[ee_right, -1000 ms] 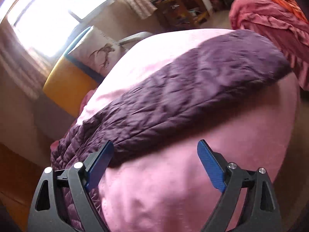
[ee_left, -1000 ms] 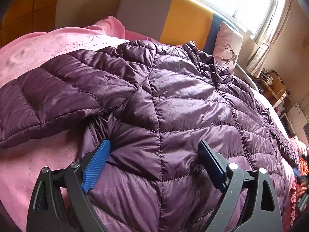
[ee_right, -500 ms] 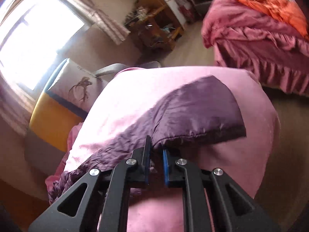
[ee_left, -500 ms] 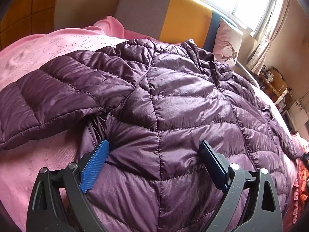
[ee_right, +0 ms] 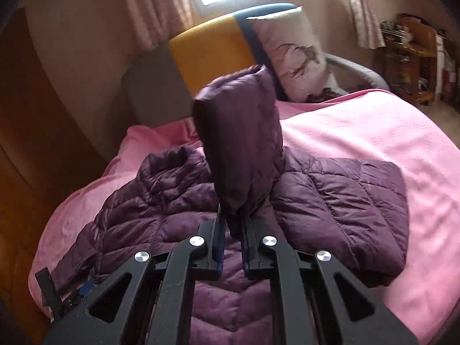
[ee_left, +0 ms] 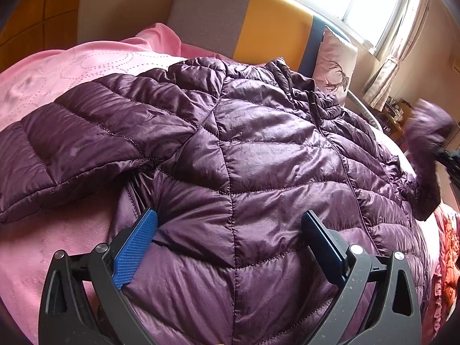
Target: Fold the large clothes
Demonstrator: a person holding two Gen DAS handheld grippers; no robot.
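- Purple quilted nylon fills the left wrist view: one puffer jacket (ee_left: 258,149) lies spread front-up on the pink bedspread (ee_left: 57,80), zipper running down its middle.
- Two sleeves, count them: one sleeve (ee_left: 72,143) lies flat across the spread on the left of that view, and the other sleeve (ee_right: 241,143) is up in the air.
- Left gripper (ee_left: 230,247) hovers low over the jacket's lower body, jaws spread wide with nothing between them; both blue pads (ee_left: 135,253) sit just at the fabric.
- Right gripper (ee_right: 231,230) has its jaws clenched on the raised sleeve, near the cuff end, and the sleeve stands up above the fingers (blurred, so the stitching is hard to read).
- From the right wrist view the jacket's body lies below that lifted sleeve, with a quilted panel spread out to the right on the pink cover.
- Behind it all: one headboard (ee_right: 207,54) in grey, yellow and blue panels, one deer-print pillow (ee_right: 293,54) leaning on it, and one bright window (ee_left: 345,0) with curtains.
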